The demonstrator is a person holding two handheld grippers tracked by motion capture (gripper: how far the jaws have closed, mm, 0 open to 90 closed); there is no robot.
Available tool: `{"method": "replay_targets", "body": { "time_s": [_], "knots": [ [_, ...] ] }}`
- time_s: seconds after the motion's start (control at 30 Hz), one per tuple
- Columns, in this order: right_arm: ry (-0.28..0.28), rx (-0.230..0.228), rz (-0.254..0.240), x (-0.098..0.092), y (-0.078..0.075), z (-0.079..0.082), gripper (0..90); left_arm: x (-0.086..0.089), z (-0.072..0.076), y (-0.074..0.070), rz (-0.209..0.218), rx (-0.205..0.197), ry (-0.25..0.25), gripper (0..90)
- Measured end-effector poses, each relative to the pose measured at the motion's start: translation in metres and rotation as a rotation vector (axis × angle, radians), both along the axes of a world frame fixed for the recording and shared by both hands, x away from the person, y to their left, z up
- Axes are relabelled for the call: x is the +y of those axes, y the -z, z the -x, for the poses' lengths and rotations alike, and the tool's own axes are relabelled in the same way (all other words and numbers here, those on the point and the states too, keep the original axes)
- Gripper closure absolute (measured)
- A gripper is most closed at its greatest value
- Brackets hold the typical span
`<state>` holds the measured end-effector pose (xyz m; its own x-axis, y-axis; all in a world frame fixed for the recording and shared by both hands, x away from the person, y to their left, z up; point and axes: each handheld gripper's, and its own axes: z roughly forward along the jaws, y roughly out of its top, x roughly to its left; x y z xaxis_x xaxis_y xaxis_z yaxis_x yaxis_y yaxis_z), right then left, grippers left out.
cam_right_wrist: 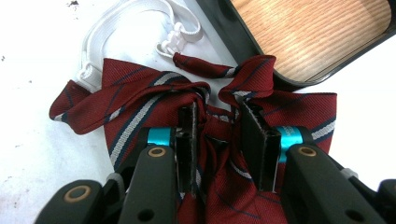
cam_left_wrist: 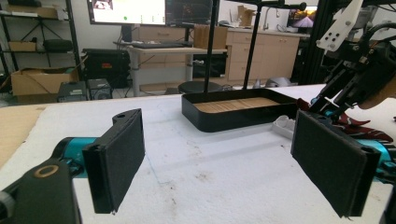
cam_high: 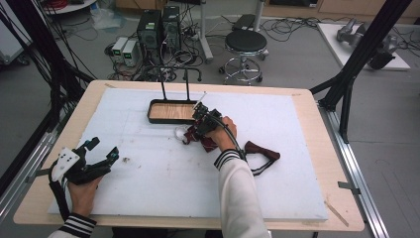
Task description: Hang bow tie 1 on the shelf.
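A dark red bow tie [cam_right_wrist: 130, 102] with navy and white stripes lies on the white foam mat [cam_high: 148, 173], just in front of a black tray. Its white elastic strap [cam_right_wrist: 100, 30] loops away to the upper left. My right gripper [cam_right_wrist: 219, 112] points down on the bow tie [cam_high: 190, 133], its two black pads pressed against the bunched middle knot. The right gripper [cam_high: 202, 121] is held at the mat's centre. My left gripper [cam_high: 103, 148] rests at the front left of the mat, jaws wide apart, and in its own view the left gripper [cam_left_wrist: 219, 144] has nothing between them.
The black tray [cam_high: 151, 111] has a wooden floor, and two thin black posts [cam_high: 174, 87] rise from it. A second dark red cloth piece [cam_high: 260, 148] with a striped strap lies right of my forearm. Beyond the table stand a stool [cam_high: 245, 42] and computer boxes.
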<state>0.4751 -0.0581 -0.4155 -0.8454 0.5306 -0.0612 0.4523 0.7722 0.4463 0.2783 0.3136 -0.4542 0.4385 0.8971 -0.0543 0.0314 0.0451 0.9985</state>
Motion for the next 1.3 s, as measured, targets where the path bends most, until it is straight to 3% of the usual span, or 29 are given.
{"method": "replay_targets", "body": {
  "time_s": [0.4, 0.6, 1.3],
  "knots": [
    [0.0, -0.059, -0.005, -0.008, -0.015, 0.006, 68.5, 0.0, 0.0, 0.0, -0.002, 0.0, 0.001, 17.8],
    [-0.004, -0.102, -0.043, -0.011, -0.029, 0.013, 68.5, 0.0, 0.0, 0.0, -0.004, 0.0, 0.001, 17.8],
    [-0.029, -0.369, -0.127, -0.02, -0.074, 0.038, 68.5, 0.0, 0.0, 0.0, -0.004, -0.001, 0.001, 17.9]
  ]
}}
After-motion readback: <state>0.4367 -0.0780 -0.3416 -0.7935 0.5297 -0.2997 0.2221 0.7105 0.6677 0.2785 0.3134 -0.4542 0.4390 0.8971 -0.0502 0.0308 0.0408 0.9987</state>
